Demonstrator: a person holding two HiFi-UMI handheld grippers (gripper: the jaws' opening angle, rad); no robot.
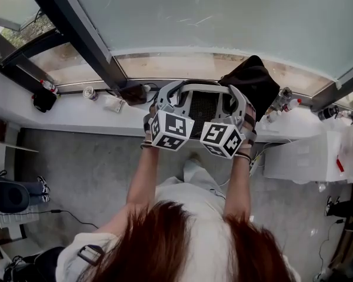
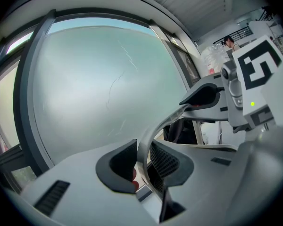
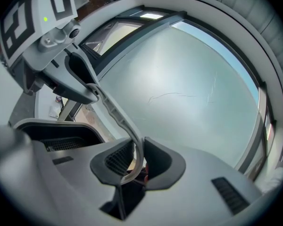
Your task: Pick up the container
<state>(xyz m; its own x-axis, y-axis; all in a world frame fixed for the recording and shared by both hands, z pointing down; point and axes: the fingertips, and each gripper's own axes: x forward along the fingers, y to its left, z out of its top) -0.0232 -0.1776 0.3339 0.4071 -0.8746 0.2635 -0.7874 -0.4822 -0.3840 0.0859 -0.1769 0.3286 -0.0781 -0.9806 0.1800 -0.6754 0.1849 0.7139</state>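
The container (image 1: 201, 103) is a grey plastic basket with a dark mesh wall, held up in front of the window above the sill. My left gripper (image 1: 163, 103) is shut on its left rim, and my right gripper (image 1: 242, 107) is shut on its right rim. In the left gripper view the black pads (image 2: 118, 166) clamp the thin grey rim (image 2: 161, 125), and the right gripper (image 2: 208, 96) shows across it. In the right gripper view the pads (image 3: 158, 161) press on the rim (image 3: 114, 111), with the left gripper (image 3: 80, 81) at the other end.
A large frosted window pane (image 1: 235, 16) with dark frames fills the front. On the white sill (image 1: 65, 113) stand a can (image 1: 89, 93), a black bag (image 1: 256, 78) and bottles (image 1: 285, 101). A white box (image 1: 303, 157) sits at the right, above the grey floor.
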